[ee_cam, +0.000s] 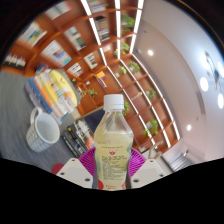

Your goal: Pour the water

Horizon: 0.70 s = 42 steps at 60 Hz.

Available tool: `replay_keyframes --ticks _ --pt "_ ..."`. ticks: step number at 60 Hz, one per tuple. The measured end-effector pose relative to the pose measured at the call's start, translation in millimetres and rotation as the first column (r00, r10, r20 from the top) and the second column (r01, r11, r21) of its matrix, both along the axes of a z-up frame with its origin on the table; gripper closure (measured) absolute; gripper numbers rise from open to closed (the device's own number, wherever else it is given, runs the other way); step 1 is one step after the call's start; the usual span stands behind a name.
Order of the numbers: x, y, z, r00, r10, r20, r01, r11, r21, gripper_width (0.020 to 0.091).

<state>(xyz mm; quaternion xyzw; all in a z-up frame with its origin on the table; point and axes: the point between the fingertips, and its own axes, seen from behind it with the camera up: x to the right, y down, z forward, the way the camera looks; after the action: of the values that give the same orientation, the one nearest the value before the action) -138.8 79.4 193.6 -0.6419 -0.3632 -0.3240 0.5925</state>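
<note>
**Bottle held aloft, cup off to one side**

Gripper (pixel 112 172) fingers clamped on the capped plastic bottle (pixel 113 140), which stands upright between them, pink label at pad height. White cup (pixel 43 130) sits well off to the side of the jaws. Judgement: uncap first; carry the neck over the cup rim, then tilt slowly, keeping the grip firm so the bottle does not slip.

bottle (pixel 113 140) with white cap, pink label, pale liquid: upright between gripper (pixel 112 163) fingers, purple pads at both sides | white cup (pixel 43 130): beside it, apart | shelves (pixel 60 45): beyond
</note>
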Motion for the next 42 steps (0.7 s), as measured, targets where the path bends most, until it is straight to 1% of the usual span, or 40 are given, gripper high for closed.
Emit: replay_keyframes --ticks 4,5,9,11,12,16,18,24,31,36,37,42 --pt "-2 -1 -3 0.961 0.003 -0.276 -0.017 0.999 -0.048 0.0727" --pt "-10 -1 -9 0.941 -0.001 -0.340 -0.019 0.998 -0.055 0.0727" --pt "-7 5 -17 0.840 0.003 -0.542 -0.060 0.994 -0.087 0.0728" --pt "-14 3 -22 0.782 -0.008 -0.623 -0.069 0.993 -0.099 0.0729" --pt "-3 3 -22 0.759 -0.009 -0.651 -0.081 0.991 -0.108 0.0729" --pt "2 4 -33 0.656 -0.023 -0.754 -0.109 0.986 -0.125 0.0730" --pt "-9 9 -48 0.616 -0.038 -0.787 -0.112 0.984 -0.135 0.0728" --pt "1 14 -65 0.547 -0.061 -0.835 -0.113 0.983 -0.146 0.0730" --pt "2 24 -81 0.535 -0.057 -0.843 -0.099 0.986 -0.130 0.0720" --pt "2 25 -102 0.533 -0.090 -0.841 -0.094 0.982 -0.165 0.0717" --pt "1 27 -97 0.529 -0.063 -0.847 -0.097 0.986 -0.134 0.0716" --pt "4 21 -98 0.539 -0.052 -0.841 -0.091 0.989 -0.119 0.0717"
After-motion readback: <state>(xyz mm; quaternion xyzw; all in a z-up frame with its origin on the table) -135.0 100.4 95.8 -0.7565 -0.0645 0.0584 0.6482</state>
